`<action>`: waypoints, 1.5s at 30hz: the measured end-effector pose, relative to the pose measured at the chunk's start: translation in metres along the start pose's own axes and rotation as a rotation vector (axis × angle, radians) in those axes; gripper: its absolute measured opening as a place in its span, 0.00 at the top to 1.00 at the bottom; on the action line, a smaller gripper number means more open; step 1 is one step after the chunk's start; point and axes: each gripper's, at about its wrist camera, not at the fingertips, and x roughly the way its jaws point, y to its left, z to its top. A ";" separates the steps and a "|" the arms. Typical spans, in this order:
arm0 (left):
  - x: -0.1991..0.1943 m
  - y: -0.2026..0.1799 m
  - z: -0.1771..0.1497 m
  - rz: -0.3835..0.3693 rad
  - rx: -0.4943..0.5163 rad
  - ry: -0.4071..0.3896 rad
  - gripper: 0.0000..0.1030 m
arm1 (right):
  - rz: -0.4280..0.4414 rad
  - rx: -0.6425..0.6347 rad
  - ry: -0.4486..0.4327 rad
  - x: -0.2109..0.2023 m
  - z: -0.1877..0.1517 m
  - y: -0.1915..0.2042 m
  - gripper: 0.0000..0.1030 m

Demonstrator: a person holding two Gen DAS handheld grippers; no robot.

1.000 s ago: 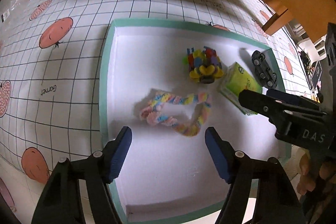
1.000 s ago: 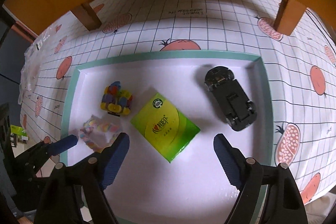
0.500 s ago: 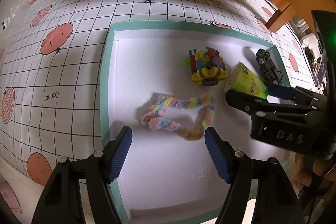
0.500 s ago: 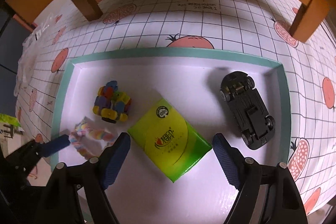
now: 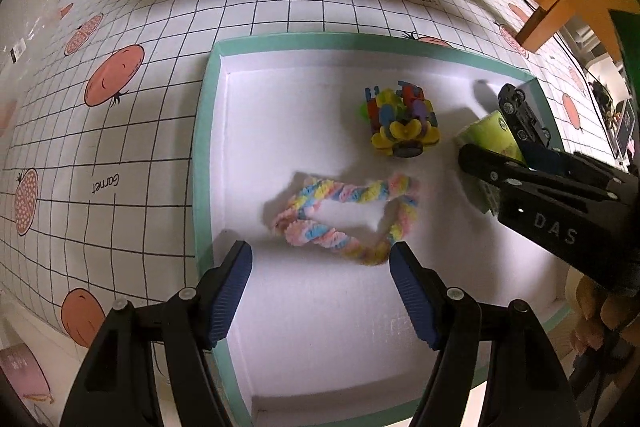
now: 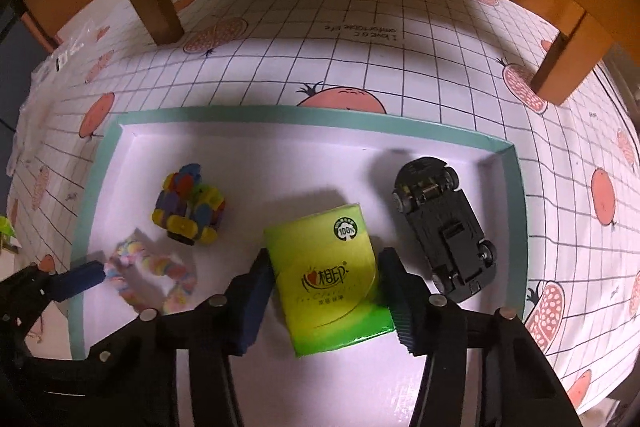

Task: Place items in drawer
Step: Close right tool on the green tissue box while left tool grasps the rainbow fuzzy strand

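**Right claw closing on the tissue pack inside the drawer**

Currently the right claw is being closed around the green tissue pack, which is lying flat on the white floor of the teal-rimmed drawer. The pack is being bracketed by both blue pads, which look to be at or very near its long edges; firm pressure cannot yet be confirmed.

A slip is being risked: the pack is soft and is sitting slightly skewed between the pads, so it could be twisted or squeezed out toward 6 o'clock if the squeeze lands off-centre. The upturned black toy car is lying just beside the pack at 3 o'clock, and it could be nudged by the right-hand pad. At 9 o'clock the colourful block toy and the pastel braided loop are being kept clear.

The left claw is being held with its jaws apart and nothing between them, hovering just short of the loop at 6 o'clock of it; a collision between the two tools is possible, since they are working close together. Both claws are being pointed steeply down into the drawer, which is resting on the grid-patterned bench.
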 end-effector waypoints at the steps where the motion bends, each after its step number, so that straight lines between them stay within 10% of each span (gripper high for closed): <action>1: 0.000 0.000 0.001 -0.001 -0.006 0.001 0.30 | 0.007 0.008 -0.001 -0.001 0.000 -0.001 0.48; 16: 0.001 0.005 0.016 0.026 -0.077 -0.015 0.58 | 0.114 0.142 0.013 -0.011 -0.012 -0.023 0.48; 28: 0.001 0.026 0.017 -0.035 -0.218 -0.018 0.58 | 0.156 0.195 0.020 -0.008 -0.011 -0.028 0.48; 45: 0.001 0.025 0.014 0.050 -0.178 -0.032 0.91 | 0.178 0.218 0.022 -0.008 -0.012 -0.033 0.48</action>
